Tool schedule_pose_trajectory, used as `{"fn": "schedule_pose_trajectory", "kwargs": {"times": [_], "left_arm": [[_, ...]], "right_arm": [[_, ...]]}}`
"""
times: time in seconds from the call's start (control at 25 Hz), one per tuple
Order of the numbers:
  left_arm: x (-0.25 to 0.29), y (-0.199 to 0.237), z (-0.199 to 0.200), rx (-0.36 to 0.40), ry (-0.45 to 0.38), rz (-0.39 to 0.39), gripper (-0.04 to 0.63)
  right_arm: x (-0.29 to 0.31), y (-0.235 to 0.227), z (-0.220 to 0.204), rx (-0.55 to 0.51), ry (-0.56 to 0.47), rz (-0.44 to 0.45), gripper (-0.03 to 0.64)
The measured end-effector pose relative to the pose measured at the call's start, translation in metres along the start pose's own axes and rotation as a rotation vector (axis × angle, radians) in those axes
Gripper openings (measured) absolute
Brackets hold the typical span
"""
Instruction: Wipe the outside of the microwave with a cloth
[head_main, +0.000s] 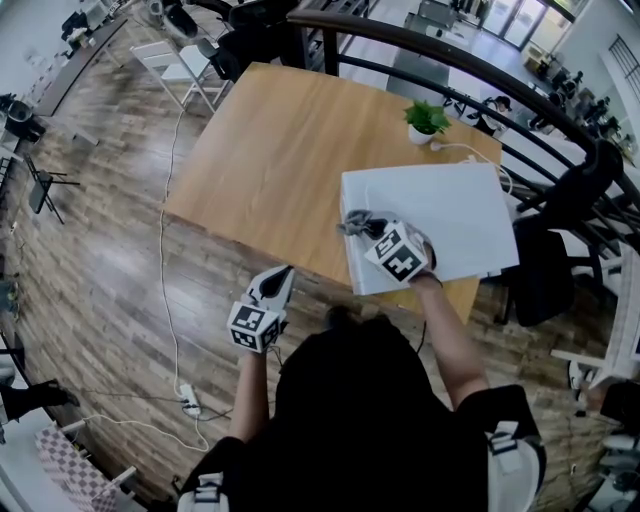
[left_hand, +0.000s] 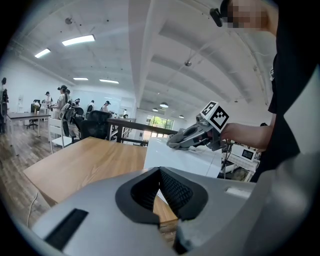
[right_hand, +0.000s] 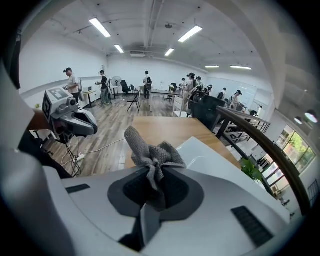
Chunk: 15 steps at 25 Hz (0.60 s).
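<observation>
A white microwave (head_main: 440, 215) stands on the right end of a wooden table (head_main: 270, 160). My right gripper (head_main: 362, 226) is over the microwave's top near its left front corner, shut on a bunched grey cloth (head_main: 352, 221). In the right gripper view the cloth (right_hand: 152, 152) sticks up from between the jaws, with the microwave (right_hand: 210, 155) just beyond. My left gripper (head_main: 277, 284) hangs off the table's front edge, over the floor, shut on nothing. The left gripper view shows the microwave (left_hand: 175, 160) ahead and the right gripper (left_hand: 172, 143) on it.
A small potted plant (head_main: 425, 120) and a white cable (head_main: 470, 150) sit behind the microwave. A dark railing (head_main: 480, 70) curves behind the table. An office chair (head_main: 545, 270) stands to the right, a folding chair (head_main: 185, 65) far left. A power strip (head_main: 188, 400) lies on the floor.
</observation>
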<state>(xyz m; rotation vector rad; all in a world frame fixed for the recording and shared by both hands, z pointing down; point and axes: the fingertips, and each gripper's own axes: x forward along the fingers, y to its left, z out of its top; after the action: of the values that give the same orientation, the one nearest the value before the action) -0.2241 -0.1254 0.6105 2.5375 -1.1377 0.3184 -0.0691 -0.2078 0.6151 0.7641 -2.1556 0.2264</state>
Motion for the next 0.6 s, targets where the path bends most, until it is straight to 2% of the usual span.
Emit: {"fn": "schedule_pose_trajectory", "kwargs": {"times": [0.16,0.6], "left_arm": [[-0.007,0.008,-0.004,-0.003,0.004,0.006,-0.002],[-0.024,0.017,-0.012,-0.006,0.005,0.019,0.000]], "right_arm": [[0.005,-0.009,0.003,-0.008,0.009,-0.040,0.029],[0.013,-0.020,0.006,-0.016,0.007,-0.077,0.031]]}}
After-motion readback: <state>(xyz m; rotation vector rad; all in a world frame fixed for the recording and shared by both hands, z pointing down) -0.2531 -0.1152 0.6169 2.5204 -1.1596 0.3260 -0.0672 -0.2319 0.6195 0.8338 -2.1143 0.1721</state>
